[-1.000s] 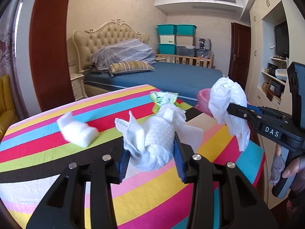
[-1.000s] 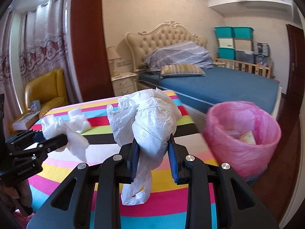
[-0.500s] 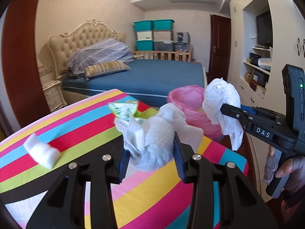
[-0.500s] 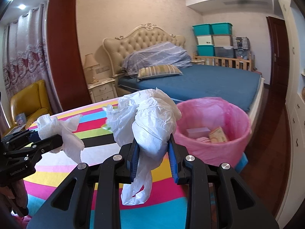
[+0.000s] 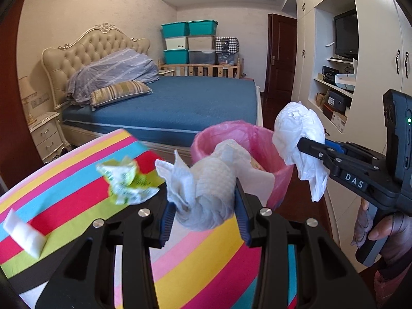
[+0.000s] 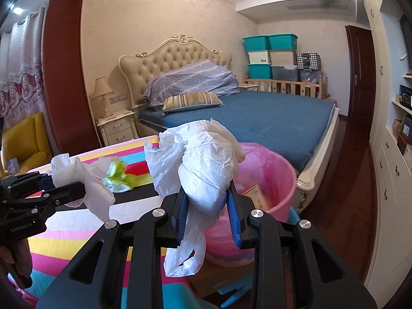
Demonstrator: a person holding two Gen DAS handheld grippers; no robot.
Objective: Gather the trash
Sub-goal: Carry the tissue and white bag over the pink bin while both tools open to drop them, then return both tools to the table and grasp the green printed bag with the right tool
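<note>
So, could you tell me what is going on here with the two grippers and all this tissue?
A person is clearing trash off a striped table. The left gripper is clamped on a crumpled paper towel, and the right gripper on a scrunched white plastic bag. Both are held near the pink-lined bin, nothing dropped yet. A green-and-white wrapper and a white tissue wad lie on the table.

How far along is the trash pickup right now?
Done: the pink-lined bin already holds some scraps. In hand: the left hand-held gripper clamps a paper towel wad; the right hand-held gripper clamps a white plastic bag. Left: a green wrapper and white tissue on the striped table.
</note>
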